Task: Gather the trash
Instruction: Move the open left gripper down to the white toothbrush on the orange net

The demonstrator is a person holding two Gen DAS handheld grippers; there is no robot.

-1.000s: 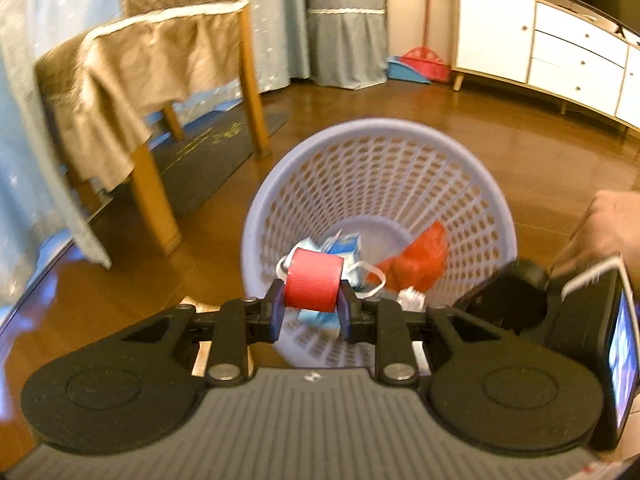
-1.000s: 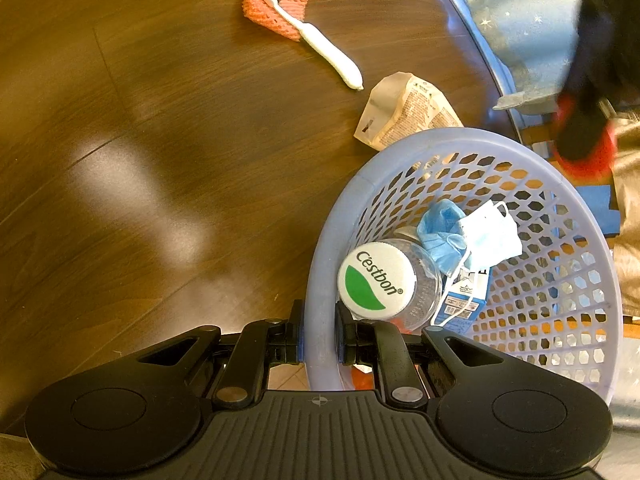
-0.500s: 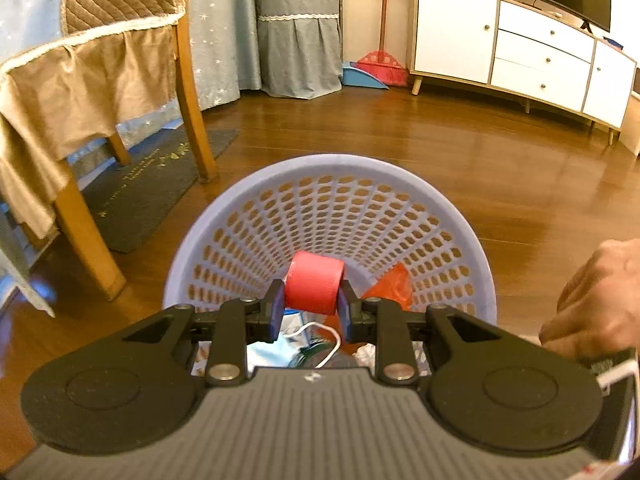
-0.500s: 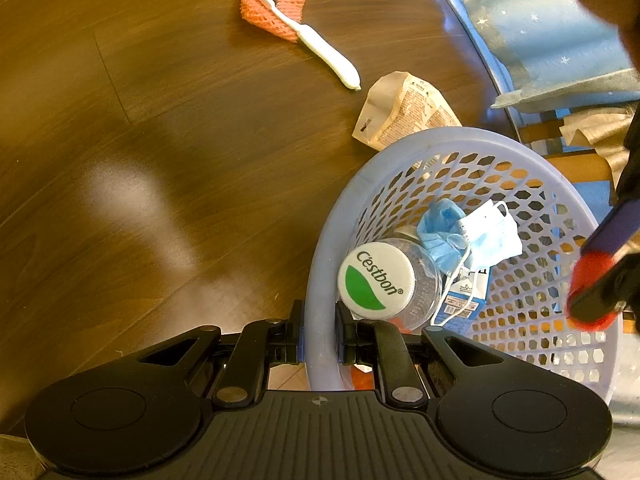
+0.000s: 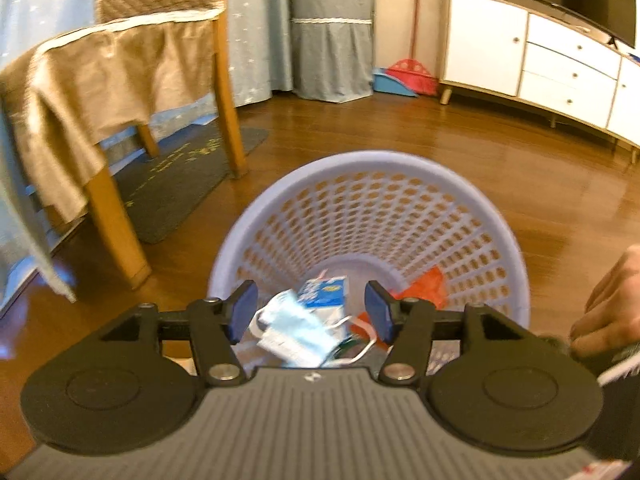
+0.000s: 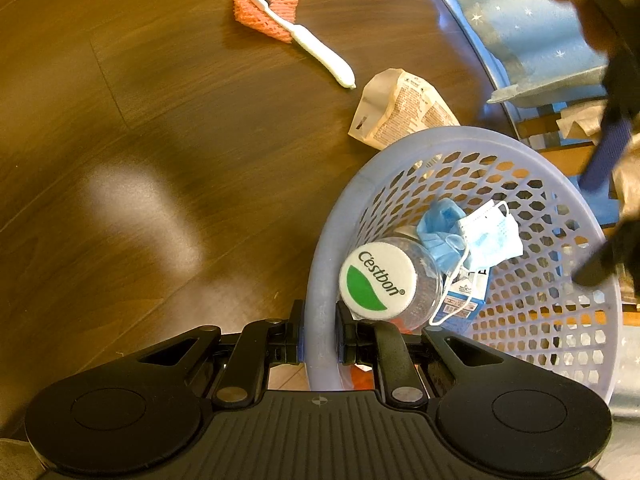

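While left tool (image 5: 306, 312) spreads its empty jaws over the basket (image 5: 400, 168) | right tool (image 6: 319, 338) pinches rim (keep it steady) | next: wrapper (image 6: 400, 114), brush (image 6: 308, 44), net (image 6: 244, 8) lie on desk (image 6: 140, 140) beside basket

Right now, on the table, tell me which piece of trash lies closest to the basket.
The crumpled paper wrapper: its lower edge meets the basket's rim. The orange foam net and the white toothbrush across it lie farther off.

Left wrist slightly blurred, right wrist steeply down, both over basket (image 5: 372, 168)
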